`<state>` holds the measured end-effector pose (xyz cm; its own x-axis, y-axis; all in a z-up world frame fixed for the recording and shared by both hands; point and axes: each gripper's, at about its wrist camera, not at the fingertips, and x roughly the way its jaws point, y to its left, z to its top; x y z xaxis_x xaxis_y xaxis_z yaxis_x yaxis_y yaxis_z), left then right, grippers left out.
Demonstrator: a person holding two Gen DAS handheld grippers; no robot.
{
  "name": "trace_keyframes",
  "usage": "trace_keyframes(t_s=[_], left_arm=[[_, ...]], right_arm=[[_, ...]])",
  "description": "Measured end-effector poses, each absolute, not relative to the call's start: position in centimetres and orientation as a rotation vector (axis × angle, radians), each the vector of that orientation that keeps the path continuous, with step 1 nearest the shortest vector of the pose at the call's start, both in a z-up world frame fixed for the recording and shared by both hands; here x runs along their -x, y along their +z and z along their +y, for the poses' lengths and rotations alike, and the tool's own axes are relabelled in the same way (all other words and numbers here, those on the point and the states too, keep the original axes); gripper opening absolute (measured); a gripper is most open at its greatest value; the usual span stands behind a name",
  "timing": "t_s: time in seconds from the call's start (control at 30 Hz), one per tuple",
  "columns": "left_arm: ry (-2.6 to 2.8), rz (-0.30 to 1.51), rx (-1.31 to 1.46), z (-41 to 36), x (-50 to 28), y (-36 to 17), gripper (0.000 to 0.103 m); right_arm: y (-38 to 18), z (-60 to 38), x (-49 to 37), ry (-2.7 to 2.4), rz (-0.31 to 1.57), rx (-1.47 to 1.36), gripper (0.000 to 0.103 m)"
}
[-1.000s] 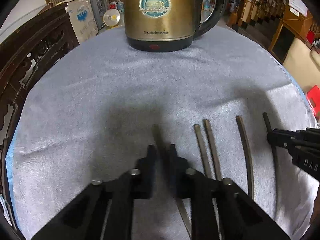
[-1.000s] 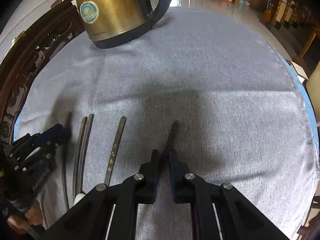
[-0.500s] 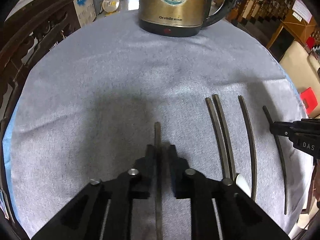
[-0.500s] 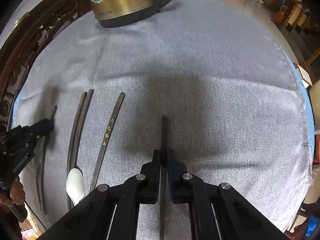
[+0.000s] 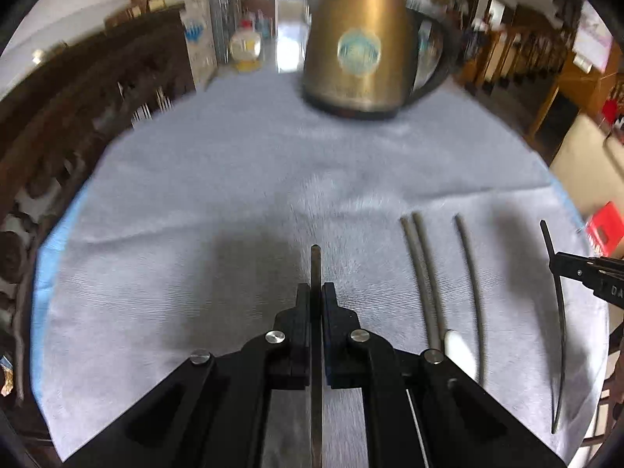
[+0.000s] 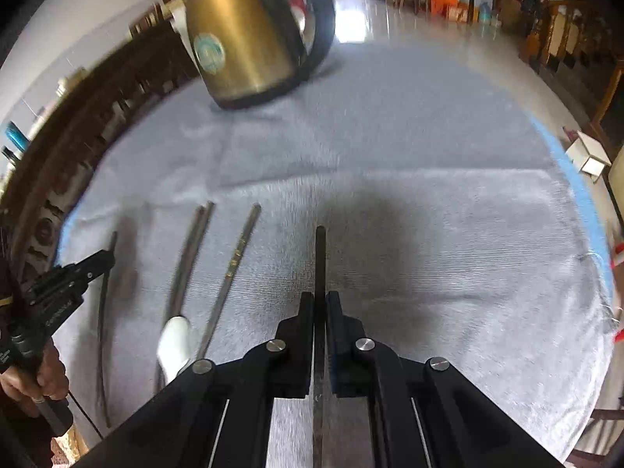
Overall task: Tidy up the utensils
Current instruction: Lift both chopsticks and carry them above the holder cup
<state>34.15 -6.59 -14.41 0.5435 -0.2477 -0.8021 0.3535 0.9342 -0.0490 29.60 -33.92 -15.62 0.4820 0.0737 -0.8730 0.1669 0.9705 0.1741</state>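
Pinching one dark chopstick each, the left gripper point(image 5: 316, 304) and right gripper point(image 6: 319, 308) have fingers nearly closed on a thin, stiff, light and probably slippery stick point(image 5: 316, 269) point(image 6: 320, 257), which seems best held near mid-length. Between the two grippers, three more sticks point(image 5: 425, 273) lie on the cloth-covered counter point(image 5: 195, 253) beside a white spoon point(image 6: 174, 337). Motion blur and the fingers hide each held stick's near end and whether it touches the cloth.

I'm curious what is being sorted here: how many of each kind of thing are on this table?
Dark chopsticks: 5 (one in the left gripper, one in the right gripper, three lying on the cloth)
White spoon: 1
Brass-coloured kettle: 1
Total: 7
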Motion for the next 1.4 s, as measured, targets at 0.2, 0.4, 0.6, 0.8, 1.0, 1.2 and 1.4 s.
trace_keyframes(t_s=[0.2, 0.4, 0.6, 0.8, 1.0, 1.2, 1.4], left_arm=[[-0.393, 0.745, -0.042, -3.7, -27.7, -8.6, 0.005], [-0.42, 0.602, 0.029, -2.2, -21.9, -4.4, 0.005], [-0.402, 0.482, 0.083, -0.8, -16.3, -2.1, 0.005], [-0.393, 0.454, 0.122, -1.0, -13.9, -1.6, 0.005], [-0.407, 0.404, 0.147, -0.8, -11.5, 0.4, 0.005], [-0.424, 0.321, 0.163, -0.2, -8.2, 3.6, 0.005], [-0.475, 0.233, 0.184, -0.1, -4.7, 6.9, 0.005]], right_arm=[[-10.8, -34.7, -23.5, -0.068, 0.884, -0.288, 0.007], [-6.7, -33.2, -17.3, -0.072, 0.714, -0.273, 0.007], [-4.3, -30.7, -10.9, -0.128, 0.555, -0.239, 0.007], [-2.7, -29.1, -6.7, -0.178, 0.438, -0.23, 0.007], [0.7, -28.1, -3.6, -0.167, 0.328, -0.232, 0.007], [3.3, -26.8, -0.6, -0.13, 0.231, -0.245, 0.007], [5.1, -25.3, 1.3, -0.107, 0.12, -0.259, 0.007]])
